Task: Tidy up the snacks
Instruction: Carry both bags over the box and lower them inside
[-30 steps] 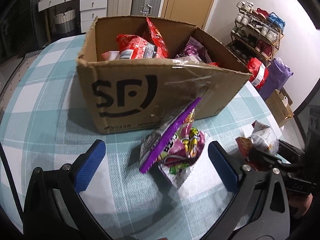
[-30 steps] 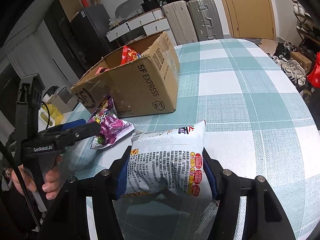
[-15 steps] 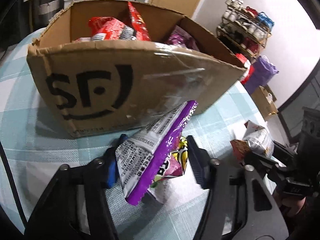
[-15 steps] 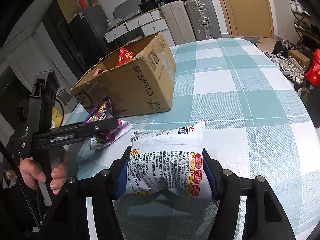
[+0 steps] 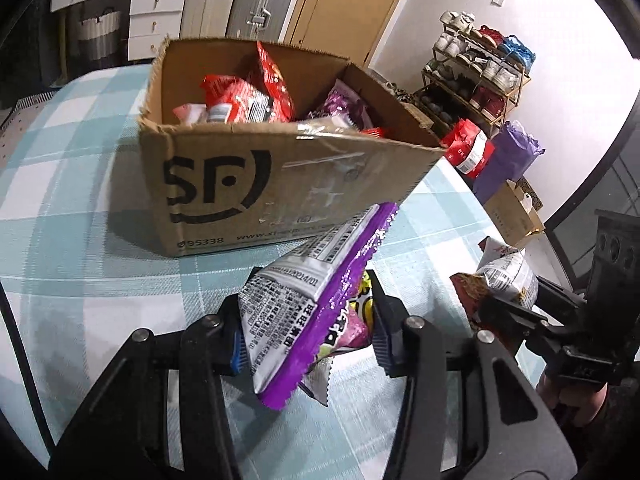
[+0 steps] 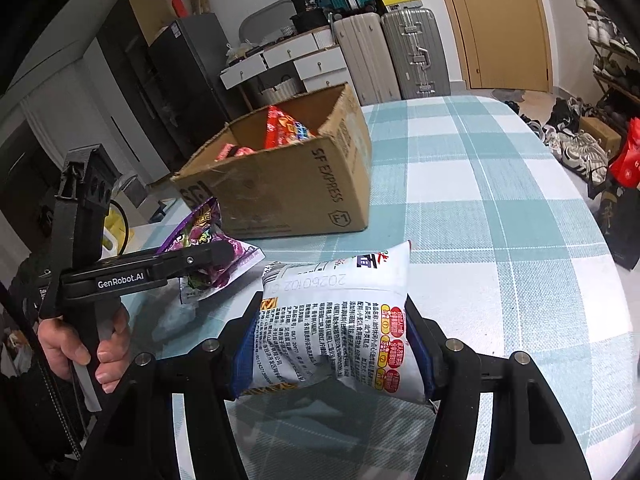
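My left gripper (image 5: 308,332) is shut on a purple snack bag (image 5: 316,300) and holds it above the table, just in front of the open cardboard box (image 5: 256,188). The box holds red and purple snack packs (image 5: 244,96). My right gripper (image 6: 334,344) is shut on a white snack bag (image 6: 340,320) printed with text, held above the table to the right of the box (image 6: 288,184). The right wrist view also shows the left gripper (image 6: 216,258) with the purple bag (image 6: 204,236). The left wrist view shows the white bag (image 5: 504,280) at the right.
The table has a teal and white checked cloth (image 6: 500,208). Suitcases (image 6: 412,56) and white drawers (image 6: 304,60) stand behind the table. A shoe rack (image 5: 476,72) and bags (image 5: 508,156) stand on the floor to the right.
My left gripper closed on the purple snack bag and lifted it off the table in front of the box. The right gripper kept holding the white bag and rose slightly.
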### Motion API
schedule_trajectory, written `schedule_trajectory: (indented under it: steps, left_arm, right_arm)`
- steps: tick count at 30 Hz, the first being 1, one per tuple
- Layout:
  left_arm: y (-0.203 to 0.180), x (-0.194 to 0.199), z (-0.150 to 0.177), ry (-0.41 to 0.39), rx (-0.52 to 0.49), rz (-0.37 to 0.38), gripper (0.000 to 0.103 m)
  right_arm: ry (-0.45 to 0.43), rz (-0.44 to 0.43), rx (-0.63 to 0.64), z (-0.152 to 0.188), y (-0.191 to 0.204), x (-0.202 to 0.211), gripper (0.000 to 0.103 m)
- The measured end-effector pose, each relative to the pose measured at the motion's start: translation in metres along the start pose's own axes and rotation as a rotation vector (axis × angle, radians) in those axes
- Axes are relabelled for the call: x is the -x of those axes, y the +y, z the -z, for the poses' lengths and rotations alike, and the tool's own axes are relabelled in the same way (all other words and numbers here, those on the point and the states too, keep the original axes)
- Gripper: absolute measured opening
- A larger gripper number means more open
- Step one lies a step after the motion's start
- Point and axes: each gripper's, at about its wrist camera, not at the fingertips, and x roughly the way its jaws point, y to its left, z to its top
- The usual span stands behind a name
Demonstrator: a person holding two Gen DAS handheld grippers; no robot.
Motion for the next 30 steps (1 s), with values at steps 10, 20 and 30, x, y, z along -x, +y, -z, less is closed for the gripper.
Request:
schedule_trajectory:
  steps: [10, 20, 30]
  left_arm:
    - [-0.002, 0.059, 0.013, -0.061, -0.003, -0.011, 0.044]
    - [-0.002, 0.111, 0.013, -0.113, 0.015, -0.019, 0.044]
    - [0.003, 0.144, -0.015, -0.147, 0.039, -0.04, 0.044]
  right_arm:
    - [-0.029, -0.031, 0.042, 0.0, 0.031, 0.023, 0.063]
    - [-0.071, -0.096, 0.074, -0.016, 0.065, 0.043, 0.063]
    - [-0.12, -0.16, 0.089, -0.056, 0.086, 0.061, 0.063]
